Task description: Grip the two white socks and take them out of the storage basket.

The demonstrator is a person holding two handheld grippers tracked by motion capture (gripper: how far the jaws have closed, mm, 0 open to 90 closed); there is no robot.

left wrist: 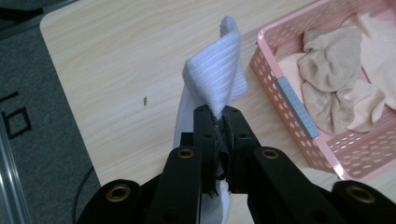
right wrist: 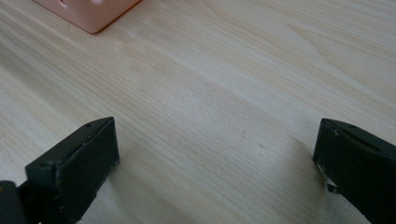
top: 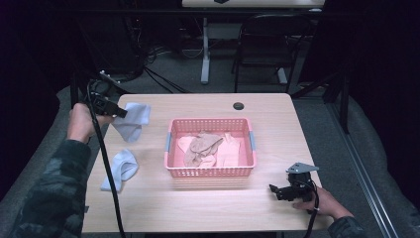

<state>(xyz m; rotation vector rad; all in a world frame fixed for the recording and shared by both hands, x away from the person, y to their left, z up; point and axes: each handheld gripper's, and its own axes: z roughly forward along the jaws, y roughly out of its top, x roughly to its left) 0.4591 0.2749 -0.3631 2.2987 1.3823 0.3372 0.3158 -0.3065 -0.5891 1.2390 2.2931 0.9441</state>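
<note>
Sock (top: 131,120) number one, the pale ribbed one, is hanging from your left gripper (top: 119,112), above the left rear part of the table (top: 208,208) and just left of the pink basket (top: 171,148). You are clamping the jaws tight on the fabric; in the left gripper view the sock (left wrist: 215,79) is folding over above the pinched jaw tips, its knit ribbing showing as fine parallel lines. You are holding your left hand (top: 81,121) raised at the table's left edge, wrist roughly level, with the gripper pointing toward the basket and its cable drooping past your camouflage sleeve (top: 54,198).

Your right gripper (top: 280,191) is resting low on the near right of the table, its jaws standing wide apart over bare, pale wood grain, with nothing between them.

A second pale sock (top: 121,168) is lying crumpled flat on the table near your left forearm. Inside the basket, a rigid plastic lattice with grey handle strips, soft beige and peach socks (top: 210,148) are lying in a loose heap.
</note>
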